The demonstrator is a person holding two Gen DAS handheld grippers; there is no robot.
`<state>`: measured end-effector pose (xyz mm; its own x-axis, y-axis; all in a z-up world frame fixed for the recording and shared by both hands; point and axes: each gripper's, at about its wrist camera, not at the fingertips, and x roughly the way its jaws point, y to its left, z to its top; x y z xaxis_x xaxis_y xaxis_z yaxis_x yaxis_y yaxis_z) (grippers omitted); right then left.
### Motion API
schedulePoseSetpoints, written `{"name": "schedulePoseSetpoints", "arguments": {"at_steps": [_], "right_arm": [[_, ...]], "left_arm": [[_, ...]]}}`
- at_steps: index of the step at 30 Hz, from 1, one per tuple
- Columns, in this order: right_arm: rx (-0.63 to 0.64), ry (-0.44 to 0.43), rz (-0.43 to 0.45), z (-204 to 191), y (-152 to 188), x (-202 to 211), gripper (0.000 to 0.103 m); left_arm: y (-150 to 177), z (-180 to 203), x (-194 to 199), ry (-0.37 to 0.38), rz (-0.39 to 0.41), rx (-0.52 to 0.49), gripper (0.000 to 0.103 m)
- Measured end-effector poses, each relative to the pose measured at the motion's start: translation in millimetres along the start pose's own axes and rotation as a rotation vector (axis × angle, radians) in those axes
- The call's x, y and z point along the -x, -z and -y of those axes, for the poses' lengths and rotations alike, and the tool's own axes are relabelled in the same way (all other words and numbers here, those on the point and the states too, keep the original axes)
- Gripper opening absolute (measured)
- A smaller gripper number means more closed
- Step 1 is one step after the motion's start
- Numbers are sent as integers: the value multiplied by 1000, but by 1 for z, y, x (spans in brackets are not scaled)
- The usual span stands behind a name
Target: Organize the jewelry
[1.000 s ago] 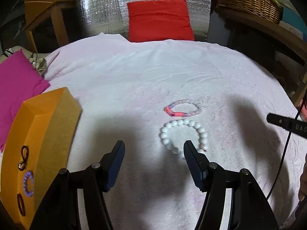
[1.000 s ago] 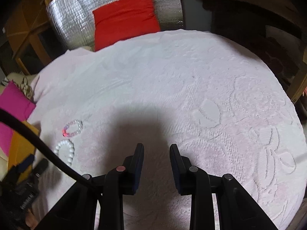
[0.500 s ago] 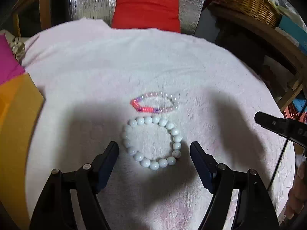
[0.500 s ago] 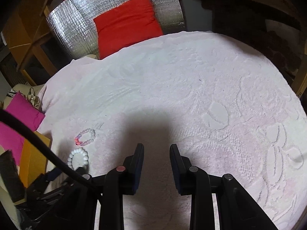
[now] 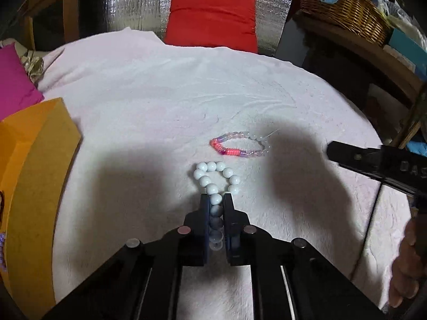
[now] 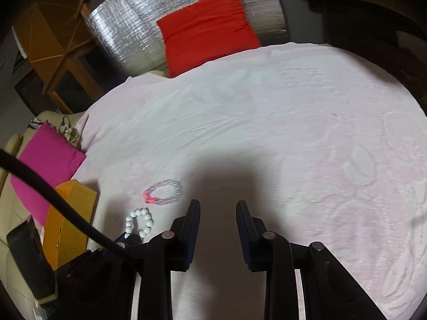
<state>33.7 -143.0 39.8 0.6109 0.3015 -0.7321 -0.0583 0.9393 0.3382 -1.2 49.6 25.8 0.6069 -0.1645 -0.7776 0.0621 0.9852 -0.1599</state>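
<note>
1. The left gripper (image 5: 215, 200) has just closed on the near side of a white bead bracelet (image 5: 213, 178), which lies on the pale pink cloth (image 5: 160, 93) beside an orange box (image 5: 40, 160). The squeeze pulls the loop into a narrow teardrop.
2. The right gripper (image 6: 218, 208) hovers over bare cloth, jaws partly apart and holding nothing.
3. A second bracelet (image 5: 238, 146), pink and clear beads, lies just beyond the white one, not touching it.
4. The white bracelet looks light and floppy, probably strung on elastic. The round, glossy beads would likely roll or slip between flat pads.
5. A grip across the strand, with a bead seated between the pads as here, seems the safest hold. The free loop will probably dangle and swing when lifted.
6. The thinner pink bracelet sits flatter and may be harder to pinch off soft cloth.
</note>
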Motion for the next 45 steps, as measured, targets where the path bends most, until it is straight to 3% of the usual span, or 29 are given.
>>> {"name": "schedulePoseSetpoints", "arguments": {"at_steps": [8, 14, 16, 18, 22, 24, 26, 28, 30, 33, 39, 42, 45], "right_arm": [[78, 13, -9, -37, 0, -28, 30], [52, 78, -45, -40, -4, -48, 31], [63, 129, -61, -38, -4, -48, 32], [55, 182, -97, -32, -2, -50, 38], [-6, 145, -107, -17, -1, -45, 41], [-31, 106, -96, -12, 2, -44, 51], [-19, 100, -67, -14, 7, -44, 59], [54, 94, -55, -23, 12, -46, 81], [175, 136, -63, -40, 19, -54, 90], [300, 268, -47, -59, 33, -62, 103], [168, 251, -95, -33, 10, -49, 101], [90, 283, -19, -6, -9, -20, 101], [3, 296, -50, 29, -15, -12, 93]], "left_arm": [[6, -14, 8, -3, -20, -13, 10], [7, -23, 10, -13, -37, -16, 10], [6, -25, 11, -3, -38, -19, 13], [7, -29, 12, -6, -42, -8, 25], [8, -30, 13, -1, -46, 8, 31], [9, -28, 13, -8, -48, 3, 54], [9, -25, 12, -26, -49, -4, 64], [11, -24, 9, -39, -67, -17, 64], [13, -27, 6, -39, -85, -6, 70], [12, -31, 5, -27, -89, 16, 70], [13, -34, 8, -20, -89, 11, 70], [13, -36, 5, -14, -90, 21, 70], [13, -33, 2, -4, -99, 16, 77]]}}
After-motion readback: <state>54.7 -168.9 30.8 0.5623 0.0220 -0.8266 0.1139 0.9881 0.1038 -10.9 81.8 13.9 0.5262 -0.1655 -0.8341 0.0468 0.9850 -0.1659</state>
